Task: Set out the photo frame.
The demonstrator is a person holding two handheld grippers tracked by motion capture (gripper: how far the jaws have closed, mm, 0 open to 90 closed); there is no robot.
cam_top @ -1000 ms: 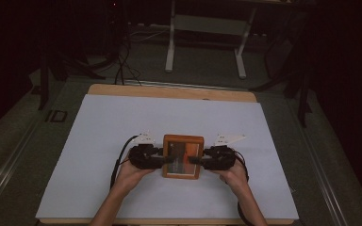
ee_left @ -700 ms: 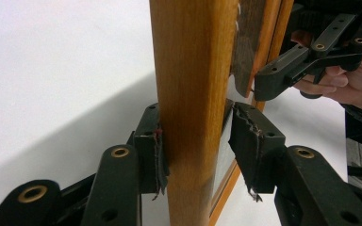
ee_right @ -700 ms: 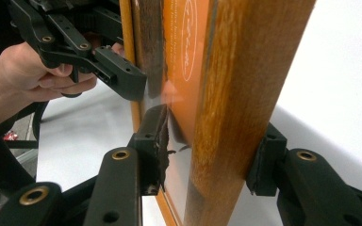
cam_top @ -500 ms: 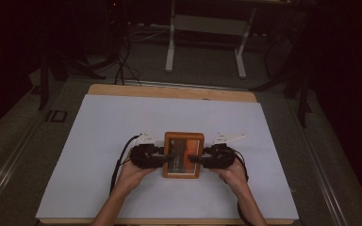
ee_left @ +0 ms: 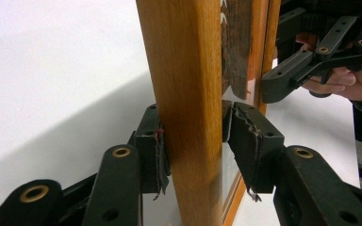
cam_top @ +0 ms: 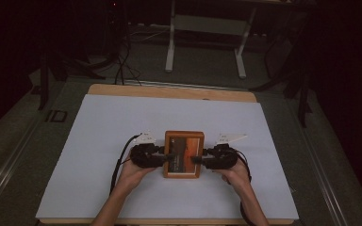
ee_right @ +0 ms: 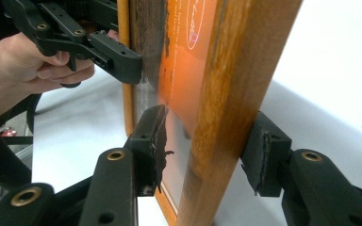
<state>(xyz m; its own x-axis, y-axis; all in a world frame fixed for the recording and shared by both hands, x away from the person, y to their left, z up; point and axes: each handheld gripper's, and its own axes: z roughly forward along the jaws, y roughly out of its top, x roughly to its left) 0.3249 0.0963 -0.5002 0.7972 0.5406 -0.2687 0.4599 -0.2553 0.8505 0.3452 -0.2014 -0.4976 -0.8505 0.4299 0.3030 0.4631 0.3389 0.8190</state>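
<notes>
A wooden picture frame (cam_top: 184, 155) with an orange and dark picture lies on the white sheet near the front middle. My left gripper (cam_top: 168, 157) is at its left edge. In the left gripper view its pads (ee_left: 158, 150) press on both sides of the wooden rail (ee_left: 184, 70). My right gripper (cam_top: 199, 160) is at the frame's right edge. Its jaws have just been opening. In the right gripper view they straddle the rail (ee_right: 245, 61) with a gap at each pad (ee_right: 158, 136). Each view also shows the other gripper (ee_left: 283, 84) (ee_right: 118, 61) in a hand.
The white sheet (cam_top: 99, 141) covers a wooden table whose far edge (cam_top: 169, 90) shows bare. Behind it stand a grey desk frame (cam_top: 207, 23) and floor cables (cam_top: 122, 61). A black cable (cam_top: 120, 160) loops from the left gripper.
</notes>
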